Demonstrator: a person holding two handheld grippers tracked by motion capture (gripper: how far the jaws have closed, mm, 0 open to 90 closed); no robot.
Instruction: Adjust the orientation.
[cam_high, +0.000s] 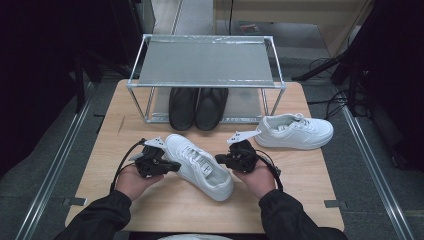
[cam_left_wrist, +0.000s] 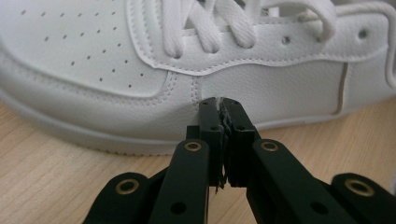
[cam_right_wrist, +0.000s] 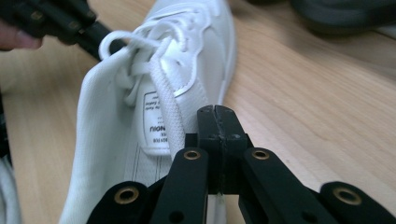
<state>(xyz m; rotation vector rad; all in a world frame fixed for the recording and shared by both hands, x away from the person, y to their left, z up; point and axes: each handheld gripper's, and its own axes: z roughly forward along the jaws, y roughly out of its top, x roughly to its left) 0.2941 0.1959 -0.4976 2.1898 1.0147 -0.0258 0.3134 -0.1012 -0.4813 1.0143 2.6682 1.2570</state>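
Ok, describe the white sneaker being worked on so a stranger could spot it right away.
On the wooden table, in front of the metal shoe rack, a white sneaker lies diagonally between the left gripper and the right gripper. The other white sneaker sits apart, by the rack's right leg.

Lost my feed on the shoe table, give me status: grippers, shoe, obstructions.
Left gripper and right gripper shut, flanking the near white sneaker. Sneaker flat on table. Second white sneaker right, black shoes under rack. Nothing between.

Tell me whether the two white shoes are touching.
Apart. The high view shows bare table between the near white shoe and the far white shoe.
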